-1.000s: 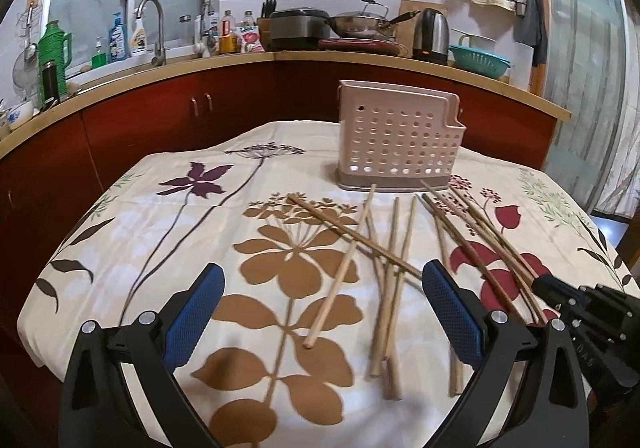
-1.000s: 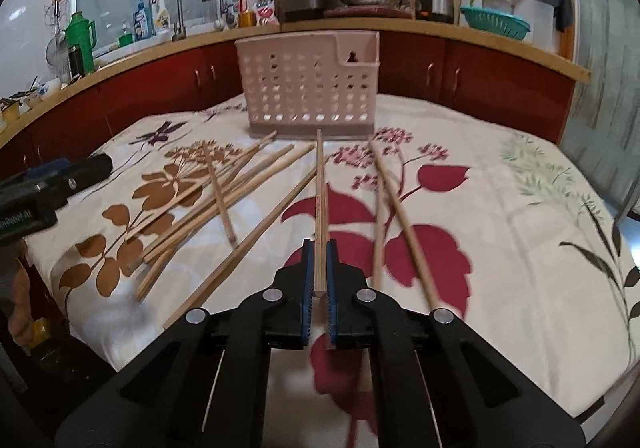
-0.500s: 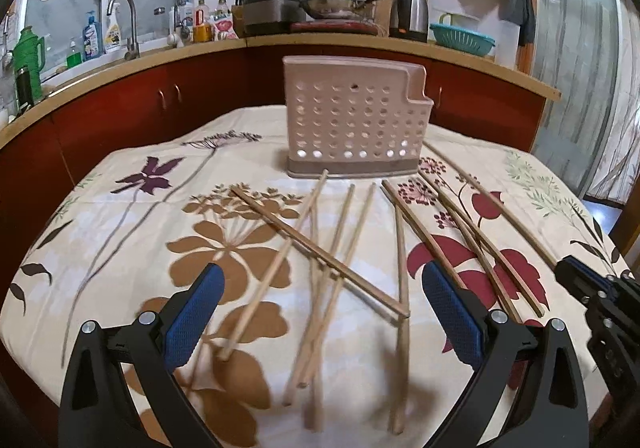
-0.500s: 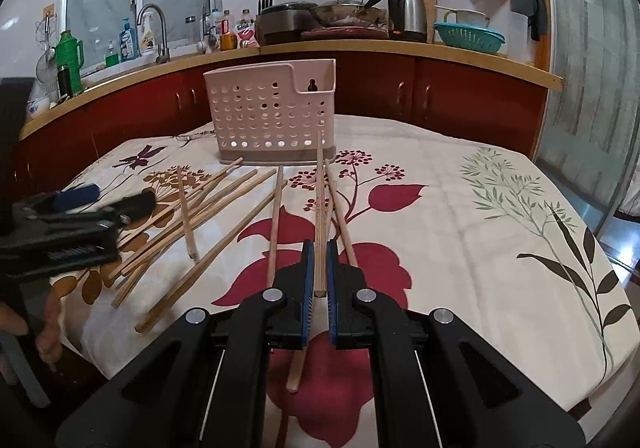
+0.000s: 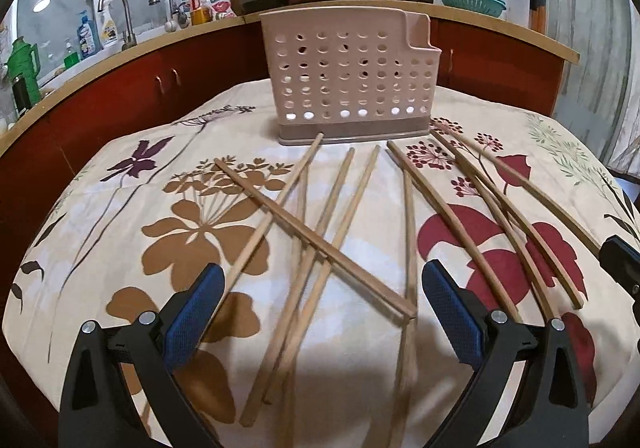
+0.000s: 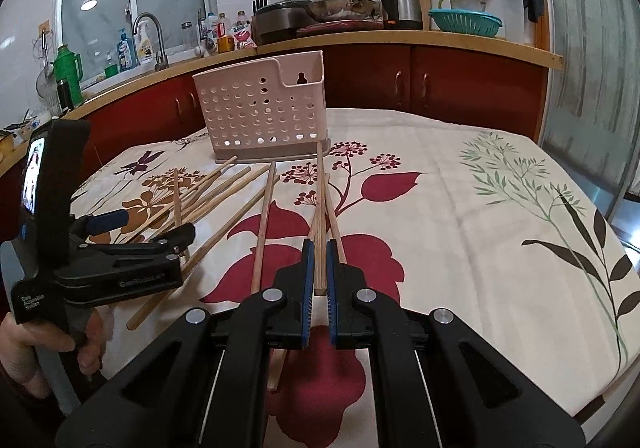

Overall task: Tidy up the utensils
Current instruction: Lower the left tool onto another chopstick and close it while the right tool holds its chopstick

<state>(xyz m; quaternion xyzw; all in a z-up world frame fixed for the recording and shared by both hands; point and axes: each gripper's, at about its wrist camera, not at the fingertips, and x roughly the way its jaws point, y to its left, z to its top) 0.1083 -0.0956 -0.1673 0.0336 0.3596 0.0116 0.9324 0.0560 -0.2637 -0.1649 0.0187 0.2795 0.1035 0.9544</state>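
- Right gripper (image 6: 319, 280): blue pads clenched on one wooden chopstick (image 6: 319, 220), gripped near its close end; the stick runs straight forward, lifted off the cloth, with its far tip reaching toward the base of the holder
- Holder (image 6: 262, 110): pale pink perforated plastic caddy with a darker base, standing upright on the far side of the table; one top corner is stepped down with a small pocket (the keyhole slot shows in the right wrist view)
- Left gripper (image 5: 320, 312): released, blue pads wide apart, nothing between them; it hovers low over the near edge of the loose pile
- Loose chopsticks (image 5: 316, 232): about ten, scattered on the cloth in front of the holder
- One stick lies diagonally across several others in the left cluster; these overlap and touch
- Three longer-looking ones to the right (image 5: 500, 216) lie roughly side by side and fan away from the holder (the curve is lens distortion)
- In the right wrist view two more sticks lie on the cloth just beside the held one, one at each side
- Tablecloth (image 6: 460, 216): cream with brown and red flowers and green sprigs, covering the whole table
- Person's left hand (image 6: 24, 344) wraps the left tool's handle at the frame edge
- Background: red cabinets, a wooden counter (image 6: 460, 38) with kettle, wok and teal colander
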